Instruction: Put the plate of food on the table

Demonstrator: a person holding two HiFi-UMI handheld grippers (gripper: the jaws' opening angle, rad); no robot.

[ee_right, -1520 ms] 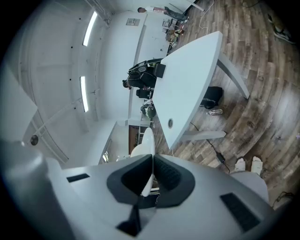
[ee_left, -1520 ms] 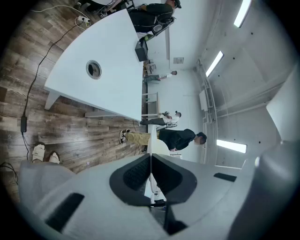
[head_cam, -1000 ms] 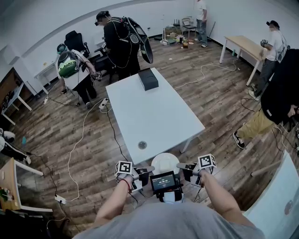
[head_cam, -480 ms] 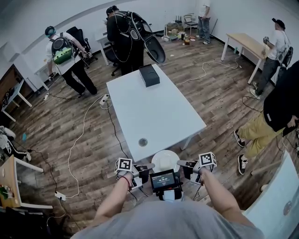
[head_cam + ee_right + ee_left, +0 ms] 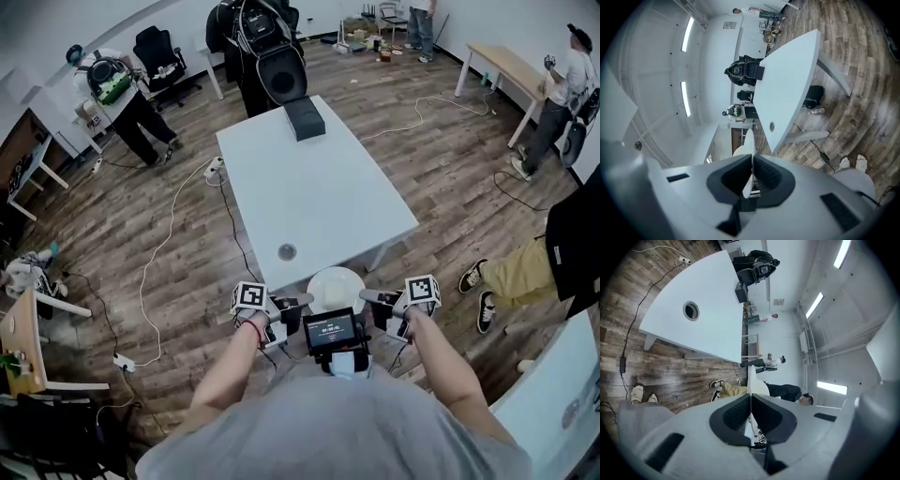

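I hold a white round plate (image 5: 336, 289) in the air just short of the near end of the white table (image 5: 309, 197). My left gripper (image 5: 298, 302) is shut on the plate's left rim, and my right gripper (image 5: 367, 296) is shut on its right rim. In the left gripper view the plate (image 5: 754, 385) shows edge-on between the jaws of the left gripper (image 5: 751, 405). The right gripper view shows the plate (image 5: 746, 146) edge-on in the right gripper (image 5: 752, 169). I see no food on the plate from above.
The table has a round cable hole (image 5: 287, 251) near its close end and a dark box (image 5: 304, 118) at the far end. Cables (image 5: 169, 246) trail over the wood floor at left. People stand round the room, one seated at right (image 5: 553, 262).
The plate and both grippers have come closer to the table's near end as I stepped forward. People at the far side have shifted about.
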